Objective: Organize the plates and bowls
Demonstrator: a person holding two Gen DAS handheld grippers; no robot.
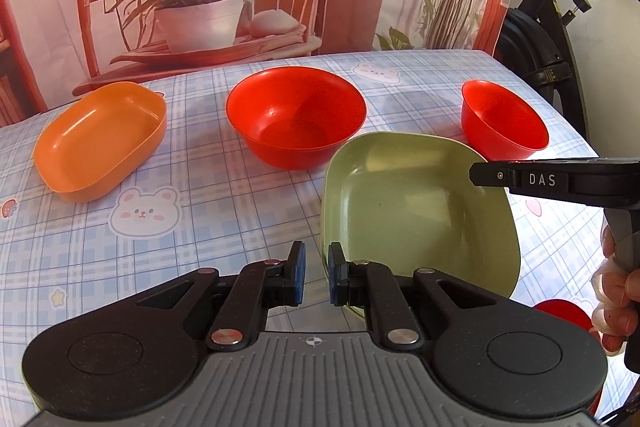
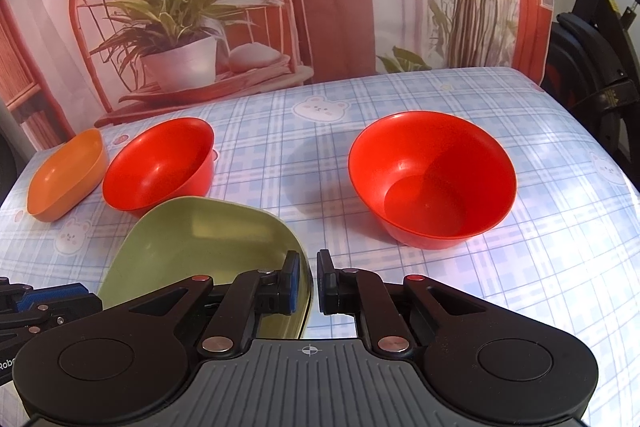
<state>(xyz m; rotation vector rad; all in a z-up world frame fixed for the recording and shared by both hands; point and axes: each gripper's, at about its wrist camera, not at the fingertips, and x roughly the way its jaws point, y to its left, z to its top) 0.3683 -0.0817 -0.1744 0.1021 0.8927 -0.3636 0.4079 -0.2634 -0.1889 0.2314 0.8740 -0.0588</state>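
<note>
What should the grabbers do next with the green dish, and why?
Probably pinch the right gripper shut on the pale green squarish plastic dish, since its rim sits in the narrow gap between the jaws. The left gripper is at the opposite rim, and the similar orange oblong plastic dish sits far left, a likely nesting spot.

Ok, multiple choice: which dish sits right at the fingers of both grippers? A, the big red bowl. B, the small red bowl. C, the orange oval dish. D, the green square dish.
D: the green square dish has its rim at the left gripper and at the right gripper, while the orange oval dish and both red bowls stand farther back on the table.
</note>
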